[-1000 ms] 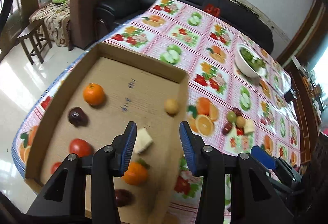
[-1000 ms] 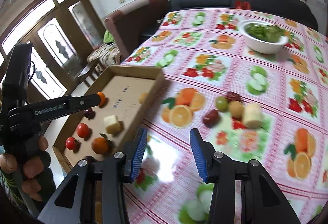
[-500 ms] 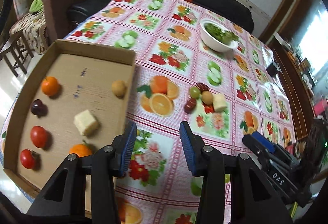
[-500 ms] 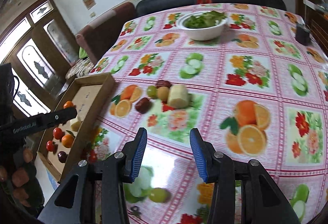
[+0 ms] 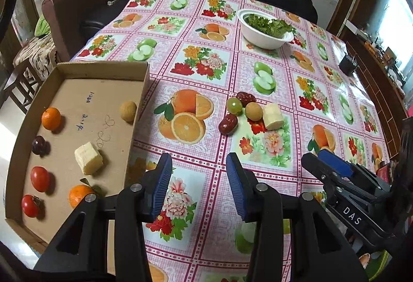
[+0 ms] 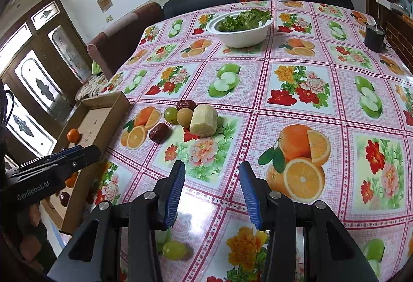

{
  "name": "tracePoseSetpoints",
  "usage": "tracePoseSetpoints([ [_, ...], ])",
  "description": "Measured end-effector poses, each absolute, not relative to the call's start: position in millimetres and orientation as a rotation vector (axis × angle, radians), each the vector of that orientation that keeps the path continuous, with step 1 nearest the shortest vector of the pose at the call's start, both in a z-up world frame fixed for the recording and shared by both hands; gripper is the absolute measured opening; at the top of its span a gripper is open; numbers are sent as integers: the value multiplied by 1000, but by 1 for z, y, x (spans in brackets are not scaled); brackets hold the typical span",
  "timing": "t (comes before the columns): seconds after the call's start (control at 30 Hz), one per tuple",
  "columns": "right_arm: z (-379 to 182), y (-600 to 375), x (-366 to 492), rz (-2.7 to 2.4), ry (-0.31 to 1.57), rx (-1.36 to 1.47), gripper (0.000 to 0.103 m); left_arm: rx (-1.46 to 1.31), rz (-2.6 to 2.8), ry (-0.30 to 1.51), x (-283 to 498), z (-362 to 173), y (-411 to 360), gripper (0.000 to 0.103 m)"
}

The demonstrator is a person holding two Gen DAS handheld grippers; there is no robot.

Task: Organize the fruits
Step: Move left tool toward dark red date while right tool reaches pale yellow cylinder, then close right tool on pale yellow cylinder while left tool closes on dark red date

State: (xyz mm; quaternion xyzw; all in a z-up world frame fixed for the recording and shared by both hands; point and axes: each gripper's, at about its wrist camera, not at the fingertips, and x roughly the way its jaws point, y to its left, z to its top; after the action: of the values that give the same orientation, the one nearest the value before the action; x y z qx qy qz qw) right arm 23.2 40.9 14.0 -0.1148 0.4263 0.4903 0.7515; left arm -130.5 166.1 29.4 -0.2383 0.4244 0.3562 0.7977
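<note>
Two grippers over fruit-print tablecloth, cardboard tray left of loose fruit cluster holding sorted fruit, white salad bowl beyond cluster, left gripper and right gripper short of cluster, jaws parted, empty, stray green grape nearer than cluster.

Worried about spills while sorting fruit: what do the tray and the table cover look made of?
The tray looks like plain brown cardboard: matte, folded walls, pen scribbles, so likely absorbent. The table cover seems glossy plastic or oilcloth: window glare reflects off its printed surface.
</note>
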Motion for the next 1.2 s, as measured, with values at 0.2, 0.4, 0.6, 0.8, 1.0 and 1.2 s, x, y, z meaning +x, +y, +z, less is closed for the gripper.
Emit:
tracePoseSetpoints([
  [0.2,7,56,25,1073,938,-271,46,-519,752,925,-126,20,172,41],
  [0.4,0,82,32,1076,946,-290,46,-495,735,953,-110,7,177,41],
  [0.6,-7,115,42,1075,956,-317,44,-487,746,992,-89,-11,190,41],
  [0.8,-18,129,51,1065,983,-334,35,-484,739,1013,-69,-23,200,41],
  [1.0,-2,99,55,1043,959,-277,34,-430,745,1014,-53,-28,195,39],
  [1.2,10,56,59,1014,960,-192,34,-471,693,992,-54,-25,193,13],
])
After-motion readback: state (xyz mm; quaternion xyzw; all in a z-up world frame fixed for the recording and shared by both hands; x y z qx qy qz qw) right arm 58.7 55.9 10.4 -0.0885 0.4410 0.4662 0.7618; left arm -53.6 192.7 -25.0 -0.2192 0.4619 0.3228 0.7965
